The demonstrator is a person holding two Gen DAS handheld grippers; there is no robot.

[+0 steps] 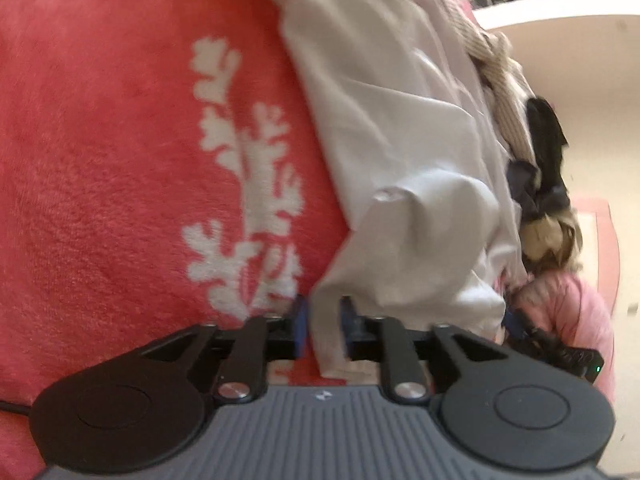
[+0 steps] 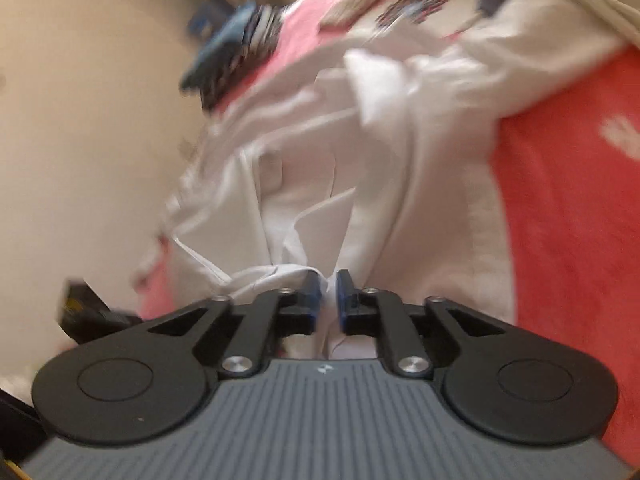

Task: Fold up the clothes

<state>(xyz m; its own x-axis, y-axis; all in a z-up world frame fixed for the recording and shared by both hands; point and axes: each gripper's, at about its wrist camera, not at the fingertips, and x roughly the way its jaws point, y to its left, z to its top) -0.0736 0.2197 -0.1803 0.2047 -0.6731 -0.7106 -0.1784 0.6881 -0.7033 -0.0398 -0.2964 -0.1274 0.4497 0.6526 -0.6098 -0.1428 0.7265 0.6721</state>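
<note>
A white shirt (image 1: 384, 128) lies crumpled on a coral-red blanket (image 1: 100, 160) with a white leaf pattern. My left gripper (image 1: 323, 320) points down at the shirt's near edge. Its jaws stand a little apart, and a loose strip of the white cloth runs between them without being pinched. In the right wrist view the same shirt (image 2: 340, 184) fills the middle, collar and folds showing. My right gripper (image 2: 329, 300) sits at its near hem, jaws narrowly apart, with white cloth in the gap and not visibly squeezed. This view is blurred.
A heap of other clothes, beige knit (image 1: 496, 92), black (image 1: 544, 128) and pink (image 1: 568, 304), lies beyond the shirt on the right. A blue and striped garment (image 2: 236, 52) and a patterned one (image 2: 416, 4) lie past the shirt. Cream wall (image 2: 80, 120) on the left.
</note>
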